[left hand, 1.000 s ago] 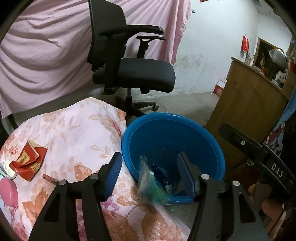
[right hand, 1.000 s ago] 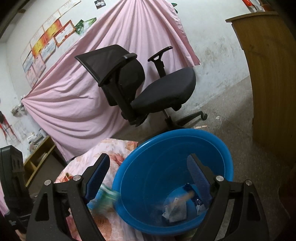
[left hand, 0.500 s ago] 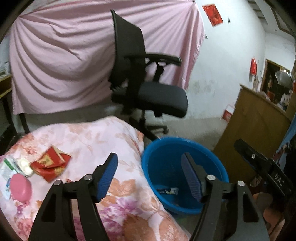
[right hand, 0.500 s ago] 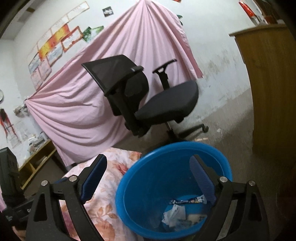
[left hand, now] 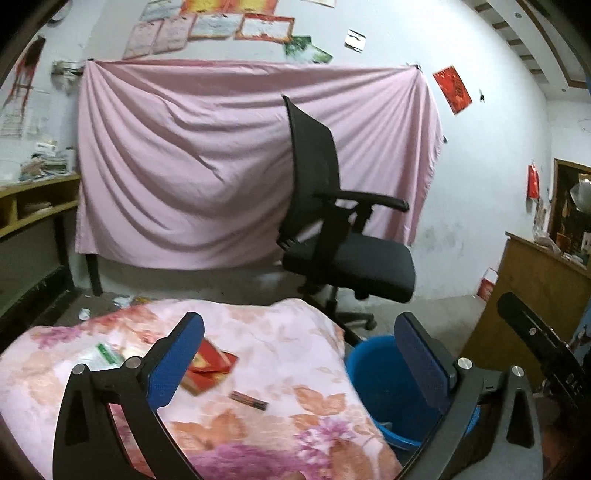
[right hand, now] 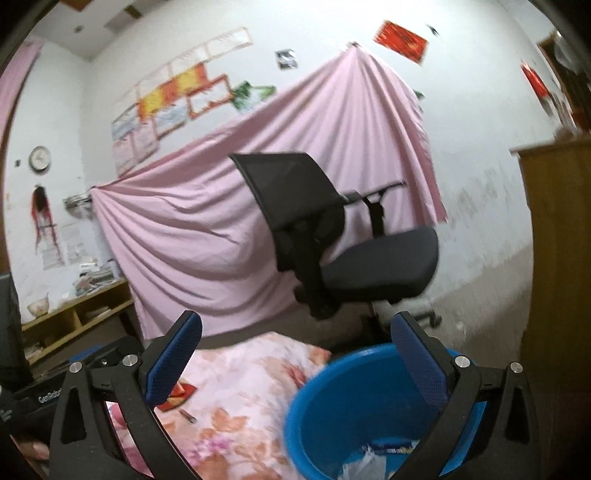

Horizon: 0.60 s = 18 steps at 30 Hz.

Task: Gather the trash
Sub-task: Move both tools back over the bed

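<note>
**Two grippers empty, next pick pending**

Both jaws have just opened wide, nothing between them. Bucket (right hand: 332, 413) sits beside the bed (left hand: 280, 332), wrappers inside. Swing your left gripper (left hand: 299, 363) to the red packet (left hand: 208, 371), then the small stick (left hand: 249, 400).

the only lettering that reads is white print, "genrobo", with its end cut off behind a black arm, on the black body of the left gripper (right hand: 48, 397) at the lower left of the right wrist view. the body of the right gripper (left hand: 565, 376), at the right edge of the left wrist view, carries white marks too blurred to read. the wall posters (left hand: 221, 26), the red paper sign (left hand: 452, 88) and the red packet (left hand: 208, 365) on the floral cloth show print too small or blurred to read.
</note>
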### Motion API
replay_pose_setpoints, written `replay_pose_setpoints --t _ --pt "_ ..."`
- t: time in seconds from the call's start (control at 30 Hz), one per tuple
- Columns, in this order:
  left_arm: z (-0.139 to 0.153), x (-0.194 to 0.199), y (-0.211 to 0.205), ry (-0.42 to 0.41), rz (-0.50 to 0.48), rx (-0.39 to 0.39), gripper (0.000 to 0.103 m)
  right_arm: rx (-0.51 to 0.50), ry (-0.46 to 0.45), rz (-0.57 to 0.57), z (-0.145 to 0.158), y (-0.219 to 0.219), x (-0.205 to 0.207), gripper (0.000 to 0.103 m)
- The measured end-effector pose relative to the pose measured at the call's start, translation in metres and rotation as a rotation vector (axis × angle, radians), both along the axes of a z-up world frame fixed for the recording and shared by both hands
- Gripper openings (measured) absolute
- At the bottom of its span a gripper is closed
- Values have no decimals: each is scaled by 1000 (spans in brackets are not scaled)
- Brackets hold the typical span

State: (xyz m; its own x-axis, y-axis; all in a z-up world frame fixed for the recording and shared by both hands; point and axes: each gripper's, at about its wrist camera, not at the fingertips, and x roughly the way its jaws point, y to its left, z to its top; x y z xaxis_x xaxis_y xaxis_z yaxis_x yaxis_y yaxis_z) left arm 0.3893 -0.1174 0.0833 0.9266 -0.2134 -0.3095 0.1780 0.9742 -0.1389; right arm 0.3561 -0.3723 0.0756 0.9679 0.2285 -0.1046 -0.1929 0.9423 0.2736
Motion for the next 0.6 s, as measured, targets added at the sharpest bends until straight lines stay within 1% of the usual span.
replay_pose_setpoints --t 0.1,0.23,0.43,0.6 --pt "3 -8 16 -31 29 -2 101 -54 -59 16 7 21 -5 103" --pt "5 -17 39 -62 68 -1 101 -117 -98 35 9 47 -8 103" --pt "2 -31 79 -90 134 2 101 -147 -121 58 7 79 -8 103" --pt "-10 -39 112 -99 181 19 101 -199 -116 105 0 111 -5 103"
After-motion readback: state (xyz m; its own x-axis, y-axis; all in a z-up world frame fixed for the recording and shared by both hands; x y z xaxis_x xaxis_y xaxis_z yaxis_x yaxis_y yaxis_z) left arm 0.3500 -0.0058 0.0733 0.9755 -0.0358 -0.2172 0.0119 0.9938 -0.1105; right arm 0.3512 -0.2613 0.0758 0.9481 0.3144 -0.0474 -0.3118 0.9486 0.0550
